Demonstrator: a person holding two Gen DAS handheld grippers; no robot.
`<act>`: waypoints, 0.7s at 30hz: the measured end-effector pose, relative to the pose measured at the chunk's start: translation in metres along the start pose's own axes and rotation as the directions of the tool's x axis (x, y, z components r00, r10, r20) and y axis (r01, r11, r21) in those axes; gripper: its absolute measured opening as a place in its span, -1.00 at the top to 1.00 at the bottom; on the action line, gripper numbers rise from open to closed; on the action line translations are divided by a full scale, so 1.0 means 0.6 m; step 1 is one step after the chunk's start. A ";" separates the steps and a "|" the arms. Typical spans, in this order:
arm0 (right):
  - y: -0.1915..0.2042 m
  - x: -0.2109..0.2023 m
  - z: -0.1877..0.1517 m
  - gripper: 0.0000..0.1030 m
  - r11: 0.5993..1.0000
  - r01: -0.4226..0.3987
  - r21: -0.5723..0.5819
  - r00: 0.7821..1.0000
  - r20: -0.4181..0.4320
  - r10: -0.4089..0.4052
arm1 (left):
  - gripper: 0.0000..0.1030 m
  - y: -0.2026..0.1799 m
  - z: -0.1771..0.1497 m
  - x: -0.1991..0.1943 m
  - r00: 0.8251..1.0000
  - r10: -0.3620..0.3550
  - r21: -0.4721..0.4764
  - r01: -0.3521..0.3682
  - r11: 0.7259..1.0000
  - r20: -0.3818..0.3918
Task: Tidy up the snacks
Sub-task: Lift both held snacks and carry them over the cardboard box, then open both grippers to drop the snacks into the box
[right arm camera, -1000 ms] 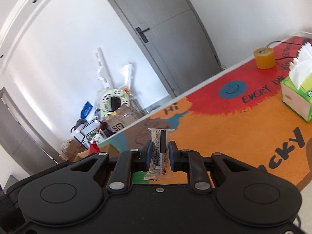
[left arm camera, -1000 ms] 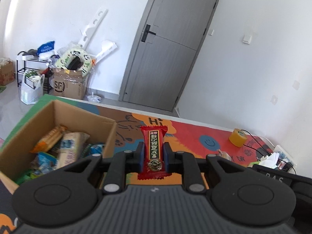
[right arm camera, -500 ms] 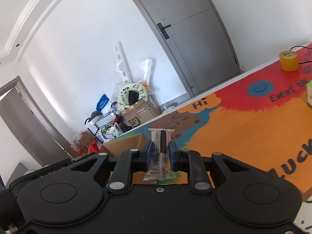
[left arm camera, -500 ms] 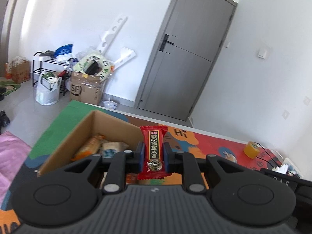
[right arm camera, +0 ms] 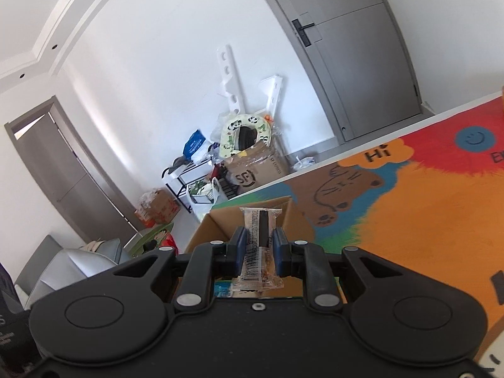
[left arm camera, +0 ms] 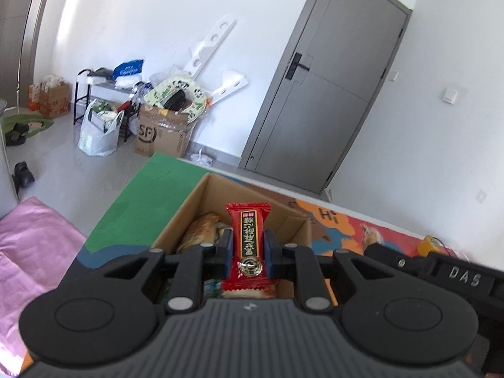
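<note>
Snacks could miss the cardboard box (left arm camera: 201, 211) at twelve o'clock if released early: left gripper (left arm camera: 249, 249) pinches a red packet (left arm camera: 248, 236), right gripper (right arm camera: 258, 245) a clear-wrapped bar (right arm camera: 259, 236).

Glossy red foil snack packet (left arm camera: 248, 239), clear crinkly plastic snack wrapper (right arm camera: 259, 249), matt brown cardboard box (left arm camera: 201, 203).

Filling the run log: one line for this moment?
left gripper: shut on red snack | right gripper: shut on clear snack | both over cardboard box

Bright white walls (left arm camera: 141, 31), a tall grey panelled door (left arm camera: 330, 94), glossy pale grey floor (left arm camera: 56, 163), clutter by a black metal rack (left arm camera: 91, 94).
</note>
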State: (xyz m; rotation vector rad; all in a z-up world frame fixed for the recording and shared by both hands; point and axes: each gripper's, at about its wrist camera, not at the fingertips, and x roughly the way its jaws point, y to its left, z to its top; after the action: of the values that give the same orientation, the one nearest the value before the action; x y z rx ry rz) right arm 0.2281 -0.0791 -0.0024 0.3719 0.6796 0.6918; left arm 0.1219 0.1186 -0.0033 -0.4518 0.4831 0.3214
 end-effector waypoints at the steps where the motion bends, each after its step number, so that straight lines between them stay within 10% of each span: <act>1: 0.004 0.004 -0.001 0.61 1.000 -0.003 -0.002 1.000 -0.002 0.003 | 0.64 0.006 -0.001 0.003 1.000 0.000 -0.006 0.000 1.000 -0.004; 18: 0.033 0.089 -0.004 0.60 1.000 0.007 -0.024 0.998 -0.063 -0.009 | 0.26 0.064 0.013 0.025 0.998 0.052 -0.052 -0.053 0.997 -0.017; 21: 0.029 0.093 -0.002 0.30 1.000 0.002 -0.023 0.998 -0.065 -0.004 | 0.17 0.065 0.014 0.025 0.998 0.057 -0.057 -0.058 0.997 -0.018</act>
State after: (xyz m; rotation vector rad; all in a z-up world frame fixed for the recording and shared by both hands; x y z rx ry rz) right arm 0.2509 -0.0280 -0.0188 0.3282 0.7334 0.7109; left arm 0.1222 0.1591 -0.0178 -0.4975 0.5045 0.3885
